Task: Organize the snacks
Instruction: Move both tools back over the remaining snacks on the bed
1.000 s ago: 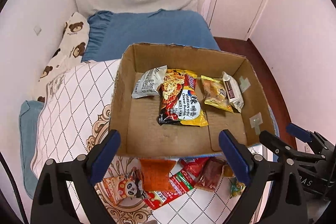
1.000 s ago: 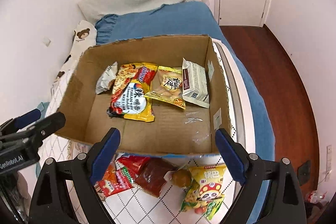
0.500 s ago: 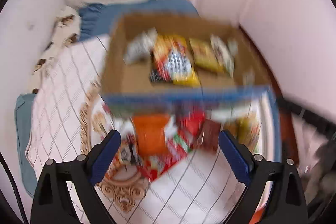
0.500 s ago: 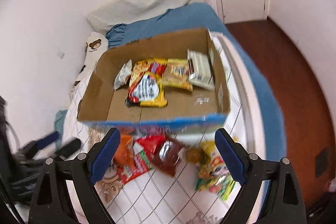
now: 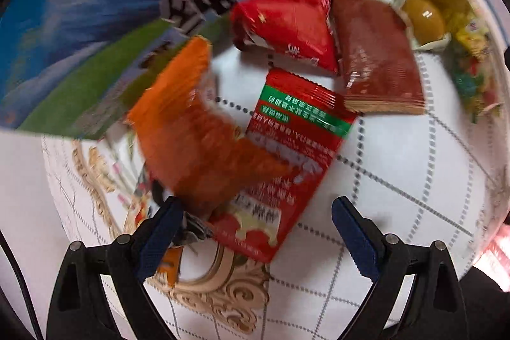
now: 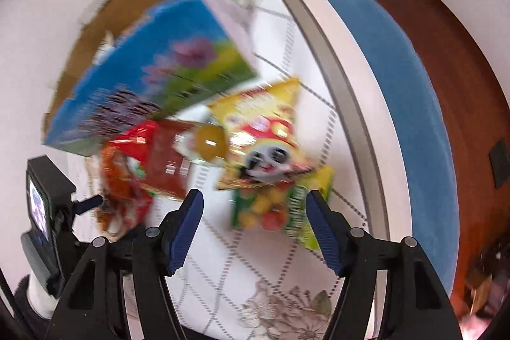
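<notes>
Loose snacks lie on the white diamond-patterned cloth in front of the cardboard box (image 5: pixel 79 31). My left gripper (image 5: pixel 255 228) points down and is open. Between its fingers is the near end of a red packet with a green band (image 5: pixel 287 161), which an orange packet (image 5: pixel 197 129) partly overlaps. A red packet (image 5: pixel 287 21) and a brown packet (image 5: pixel 376 53) lie beyond. My right gripper (image 6: pixel 255 219) hangs over a green and yellow candy packet (image 6: pixel 271 209). Its jaws are closing, and the pads do not visibly press the packet. A yellow panda packet (image 6: pixel 264 133) lies just beyond.
A round yellow jelly (image 6: pixel 210 142) sits between the brown packet (image 6: pixel 165 161) and the panda packet. The box (image 6: pixel 143 53) stands close behind the snacks. The table's rim (image 6: pixel 338 78) curves on the right, with blue bedding (image 6: pixel 408 69) and wooden floor past it. The left gripper's body (image 6: pixel 47 206) is at the left.
Both grippers have dropped from over the box and tilted down onto the loose snacks in front of it. The right jaws have narrowed; the left jaws stay wide.
</notes>
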Action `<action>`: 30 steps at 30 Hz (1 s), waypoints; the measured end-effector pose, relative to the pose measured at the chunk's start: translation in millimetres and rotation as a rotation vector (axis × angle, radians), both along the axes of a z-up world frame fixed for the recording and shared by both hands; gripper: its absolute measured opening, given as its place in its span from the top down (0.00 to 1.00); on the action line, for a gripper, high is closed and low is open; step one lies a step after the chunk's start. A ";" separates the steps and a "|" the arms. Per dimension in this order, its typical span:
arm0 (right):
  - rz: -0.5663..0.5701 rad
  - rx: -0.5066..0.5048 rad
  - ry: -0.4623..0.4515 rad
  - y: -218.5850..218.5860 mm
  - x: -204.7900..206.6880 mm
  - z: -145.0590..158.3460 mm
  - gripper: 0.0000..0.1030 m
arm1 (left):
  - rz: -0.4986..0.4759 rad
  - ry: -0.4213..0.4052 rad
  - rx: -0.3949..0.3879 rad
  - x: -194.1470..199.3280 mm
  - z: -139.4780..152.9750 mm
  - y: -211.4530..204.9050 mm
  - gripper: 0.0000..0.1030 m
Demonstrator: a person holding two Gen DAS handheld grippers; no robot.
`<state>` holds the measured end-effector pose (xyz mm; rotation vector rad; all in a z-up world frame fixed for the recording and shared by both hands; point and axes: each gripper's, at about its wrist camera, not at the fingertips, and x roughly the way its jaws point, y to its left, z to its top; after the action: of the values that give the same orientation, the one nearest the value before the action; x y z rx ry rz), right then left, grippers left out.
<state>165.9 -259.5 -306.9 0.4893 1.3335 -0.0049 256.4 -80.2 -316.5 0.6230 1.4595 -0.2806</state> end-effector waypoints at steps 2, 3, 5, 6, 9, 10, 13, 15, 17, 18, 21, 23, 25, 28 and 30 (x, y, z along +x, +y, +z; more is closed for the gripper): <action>-0.022 -0.001 0.009 -5.1 0.5 -12.5 0.32 | 0.012 0.011 -0.006 2.3 -5.8 -3.3 0.07; -0.026 0.001 0.009 -6.6 1.2 -17.3 0.32 | 0.028 0.020 -0.026 2.1 -6.2 -4.3 0.07; -0.035 0.017 0.019 -8.5 1.8 -26.9 0.32 | 0.072 0.084 -0.110 -0.9 -5.5 -5.9 0.07; -0.031 0.030 0.028 -7.7 0.8 -30.6 0.32 | 0.096 0.135 -0.175 -4.1 -5.7 -6.2 0.07; 0.022 0.126 0.055 1.6 -5.2 -32.6 0.31 | 0.107 0.195 -0.253 -23.3 -1.8 -15.1 0.07; 0.051 0.190 0.067 6.0 -9.7 -29.5 0.31 | 0.103 0.201 -0.265 -28.2 0.4 -16.6 0.07; 0.125 0.192 0.029 11.7 -18.5 -9.7 0.31 | 0.131 0.188 -0.300 -37.8 14.7 -9.7 0.07; 0.161 0.084 -0.017 12.0 -17.4 1.2 0.29 | 0.161 0.153 -0.319 -36.3 26.2 -0.6 0.07; 0.206 -0.006 -0.040 14.2 -9.2 1.4 0.27 | 0.177 0.121 -0.321 -31.4 35.1 6.2 0.07; 0.237 -0.038 -0.039 15.7 -1.7 -3.7 0.27 | 0.179 0.099 -0.305 -27.9 37.6 9.1 0.07; 0.279 -0.063 -0.010 21.6 14.7 -23.5 0.27 | 0.171 0.055 -0.225 -16.2 29.3 16.7 0.07; 0.283 -0.073 0.002 26.0 22.0 -32.6 0.25 | 0.178 0.035 -0.193 -8.0 22.2 18.6 0.07; 0.289 -0.089 0.008 28.7 26.1 -34.1 0.25 | 0.167 0.039 -0.153 1.5 8.4 17.3 0.07; 0.285 -0.013 0.029 30.5 30.7 -33.9 0.25 | 0.121 0.075 -0.092 10.4 -13.2 13.9 0.07; 0.289 0.014 0.037 28.0 28.3 -30.7 0.25 | 0.095 0.077 -0.080 11.3 -19.5 7.2 0.07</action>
<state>194.2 -231.5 -337.6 0.3054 1.4310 0.2355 267.7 -73.0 -336.0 0.4811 1.5393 -0.2903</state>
